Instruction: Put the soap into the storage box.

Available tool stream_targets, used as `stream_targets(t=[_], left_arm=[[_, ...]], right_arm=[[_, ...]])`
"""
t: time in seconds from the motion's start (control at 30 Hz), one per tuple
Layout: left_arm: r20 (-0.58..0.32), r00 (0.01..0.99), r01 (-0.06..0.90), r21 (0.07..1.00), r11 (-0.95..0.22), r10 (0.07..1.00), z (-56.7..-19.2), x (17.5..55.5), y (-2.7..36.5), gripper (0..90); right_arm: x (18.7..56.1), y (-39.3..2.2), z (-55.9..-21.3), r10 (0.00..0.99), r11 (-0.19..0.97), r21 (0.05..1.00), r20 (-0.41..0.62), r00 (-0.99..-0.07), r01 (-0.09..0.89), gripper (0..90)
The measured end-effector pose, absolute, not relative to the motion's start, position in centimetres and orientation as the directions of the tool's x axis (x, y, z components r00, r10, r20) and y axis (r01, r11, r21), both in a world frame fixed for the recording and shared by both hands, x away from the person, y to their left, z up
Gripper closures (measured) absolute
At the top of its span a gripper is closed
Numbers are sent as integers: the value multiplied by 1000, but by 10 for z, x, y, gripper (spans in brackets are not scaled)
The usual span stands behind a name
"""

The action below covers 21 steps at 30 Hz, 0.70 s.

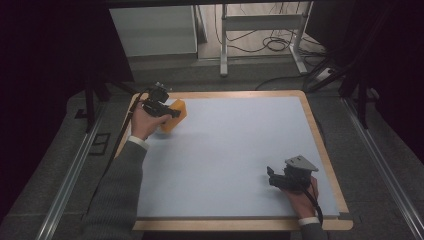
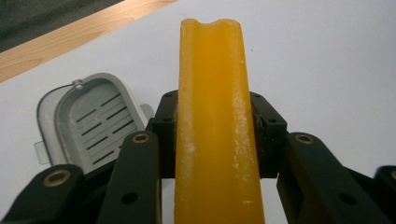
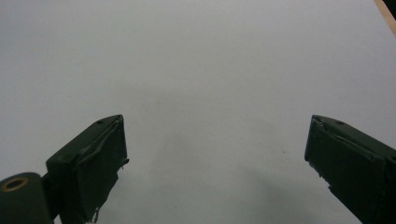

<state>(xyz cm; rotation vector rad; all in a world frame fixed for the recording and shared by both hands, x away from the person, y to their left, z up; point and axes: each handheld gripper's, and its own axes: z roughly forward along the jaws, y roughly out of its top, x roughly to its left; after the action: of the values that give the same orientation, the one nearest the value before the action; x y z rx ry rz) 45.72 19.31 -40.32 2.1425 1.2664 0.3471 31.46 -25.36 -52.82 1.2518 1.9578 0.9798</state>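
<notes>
An orange-yellow block (image 1: 176, 116), waxy and scuffed with white marks, is clamped between the jaws of my left gripper (image 1: 170, 111) near the table's far left corner. In the left gripper view the block (image 2: 215, 70) runs up the middle of the frame and the left gripper (image 2: 215, 135) is shut on its two sides. A grey slotted dish (image 2: 91, 126) lies on the mat just beside the block. My right gripper (image 1: 272, 177) rests low at the near right of the mat. In its own view the right gripper (image 3: 215, 154) stands open, with bare mat between the jaws.
A pale blue mat (image 1: 230, 150) covers the table, with a wooden rim (image 1: 320, 140) around it. Beyond the far edge are a metal stand (image 1: 260, 30) and cables on the floor. Rails run along both sides of the table.
</notes>
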Motion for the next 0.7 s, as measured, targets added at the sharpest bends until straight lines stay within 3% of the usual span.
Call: stream_targets(t=[0.7], left_arm=[[-97,442,730,617,-295,892,-411,470,218,614]], right_arm=[[315,-253,-528,924,280,834,-101,-368,475,58]])
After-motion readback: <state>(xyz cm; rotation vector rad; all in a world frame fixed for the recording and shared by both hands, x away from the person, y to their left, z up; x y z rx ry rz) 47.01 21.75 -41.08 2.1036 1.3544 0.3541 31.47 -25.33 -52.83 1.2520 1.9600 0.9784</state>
